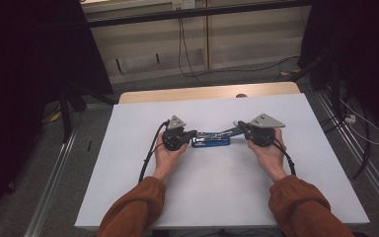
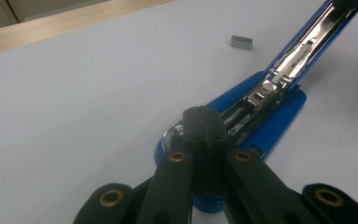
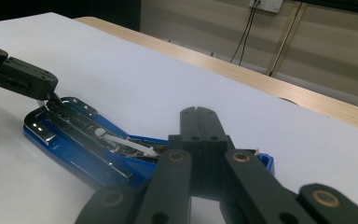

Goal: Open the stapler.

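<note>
One blue stapler (image 1: 211, 142) is seen near the middle of the white bench (image 1: 128, 148), lying flat between the two grippers; its body is glossy blue plastic, and it has been swung open, so that the chrome magazine (image 2: 256, 100) and its white pusher are laid bare along the base, while the blue top arm (image 2: 307, 42) is raised at a slant toward 1 o'clock in the left gripper view. One small grey block of staples (image 2: 241, 41) is found lying loose on the bench, well apart from the stapler, at about 12 o'clock from its hinge in that view. Two grippers are counted; the left gripper (image 2: 204, 112) is set at the 9 o'clock end of the stapler in the high view, its fingers brought fully together with nothing clamped between them, the tips resting over the blue base; the right gripper (image 3: 199, 114) is set at the 3 o'clock end, its fingers likewise pressed together and empty, poised over the rear of the stapler. Each gripper is held in one hand, with two orange sleeves (image 1: 138, 207) entering from 6 o'clock; a wooden edge (image 1: 202, 92) is seen along the far side of the bench at 12 o'clock.
</note>
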A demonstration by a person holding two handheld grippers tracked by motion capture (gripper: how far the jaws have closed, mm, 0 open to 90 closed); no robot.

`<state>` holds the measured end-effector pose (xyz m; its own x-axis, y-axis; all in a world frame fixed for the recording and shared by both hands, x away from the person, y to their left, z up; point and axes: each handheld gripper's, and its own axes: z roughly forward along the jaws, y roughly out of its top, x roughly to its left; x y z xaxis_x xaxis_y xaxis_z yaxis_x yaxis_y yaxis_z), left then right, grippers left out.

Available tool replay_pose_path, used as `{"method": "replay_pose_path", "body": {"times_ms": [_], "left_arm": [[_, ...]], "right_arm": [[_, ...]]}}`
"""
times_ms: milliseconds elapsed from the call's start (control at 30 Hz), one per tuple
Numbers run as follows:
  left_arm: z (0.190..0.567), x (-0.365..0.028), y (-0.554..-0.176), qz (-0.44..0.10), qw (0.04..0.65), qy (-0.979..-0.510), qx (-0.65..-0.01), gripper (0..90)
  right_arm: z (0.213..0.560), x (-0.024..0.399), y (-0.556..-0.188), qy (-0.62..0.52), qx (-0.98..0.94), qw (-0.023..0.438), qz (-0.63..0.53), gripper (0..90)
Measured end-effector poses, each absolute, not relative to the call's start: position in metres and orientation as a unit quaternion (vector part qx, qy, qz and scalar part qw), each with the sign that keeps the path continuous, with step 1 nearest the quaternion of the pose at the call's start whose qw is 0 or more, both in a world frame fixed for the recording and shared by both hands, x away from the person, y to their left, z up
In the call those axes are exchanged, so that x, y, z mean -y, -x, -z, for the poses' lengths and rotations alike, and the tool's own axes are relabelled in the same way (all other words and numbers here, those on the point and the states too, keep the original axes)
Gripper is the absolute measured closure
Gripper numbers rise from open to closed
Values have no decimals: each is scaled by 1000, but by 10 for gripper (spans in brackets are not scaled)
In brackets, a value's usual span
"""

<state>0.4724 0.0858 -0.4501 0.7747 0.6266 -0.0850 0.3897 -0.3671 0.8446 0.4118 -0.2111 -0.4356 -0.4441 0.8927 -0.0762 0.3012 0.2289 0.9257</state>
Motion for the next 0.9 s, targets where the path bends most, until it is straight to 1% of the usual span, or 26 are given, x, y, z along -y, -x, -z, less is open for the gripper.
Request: {"method": "replay_pose_path", "body": {"times_ms": [233, 900], "left_arm": [[450, -86, -473, -122, 471, -817, -309, 900], [449, -87, -474, -121, 467, -820, -308, 900]], "right_arm": [[440, 220, -409, -422, -720, 313, -453, 900], [452, 222, -412, -425, -733, 302, -438, 900]]}}
